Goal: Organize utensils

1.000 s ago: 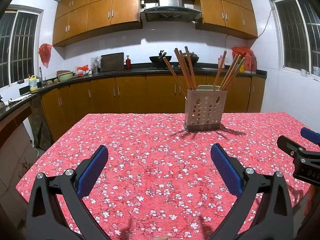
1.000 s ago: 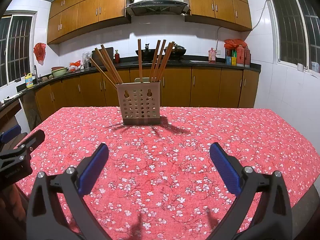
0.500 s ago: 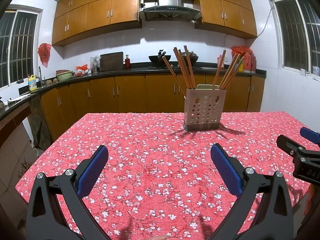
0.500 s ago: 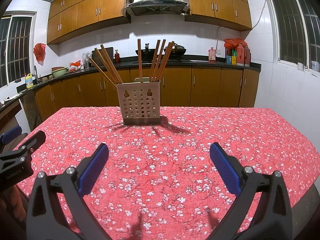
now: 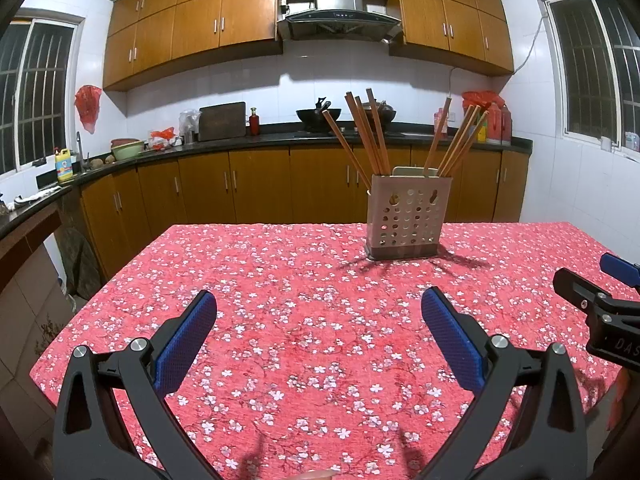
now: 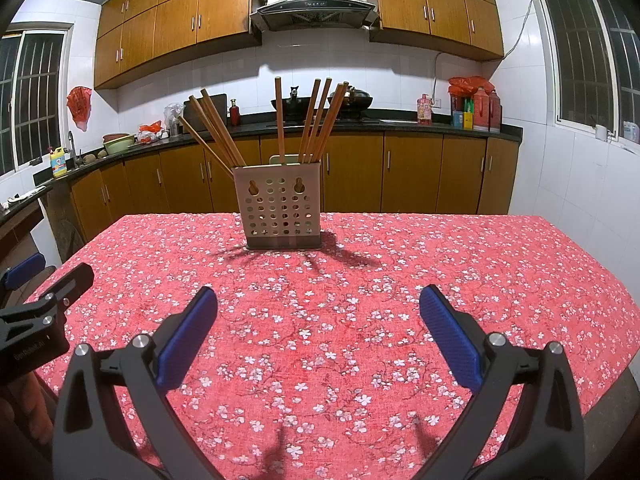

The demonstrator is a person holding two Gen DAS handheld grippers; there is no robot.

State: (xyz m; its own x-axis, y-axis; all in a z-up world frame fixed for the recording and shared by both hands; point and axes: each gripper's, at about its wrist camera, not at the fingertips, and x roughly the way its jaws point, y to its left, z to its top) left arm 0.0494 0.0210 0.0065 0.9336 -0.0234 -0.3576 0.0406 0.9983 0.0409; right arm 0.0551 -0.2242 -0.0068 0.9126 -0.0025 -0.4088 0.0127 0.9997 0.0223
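- While nothing is shifting since a second ago, the left gripper [image 5: 319,312] and right gripper [image 6: 318,307] are hovering released, empty.
- The chopsticks [image 6: 280,118] are all standing in the far holder [image 6: 278,207], suggesting sorting is finished or not begun.

Holder [image 6: 278,208] looks matt perforated metal; chopsticks [image 6: 280,120] smooth brown wood. Tablecloth [image 6: 360,280] is matt red floral cloth. Gripper pads [image 5: 186,336] textured blue rubber, cabinets [image 5: 256,184] glossy wood.

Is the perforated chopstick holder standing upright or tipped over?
Upright. The chopstick holder sits flat on its dark base on the floral tablecloth, with the chopsticks fanning out of its open top.
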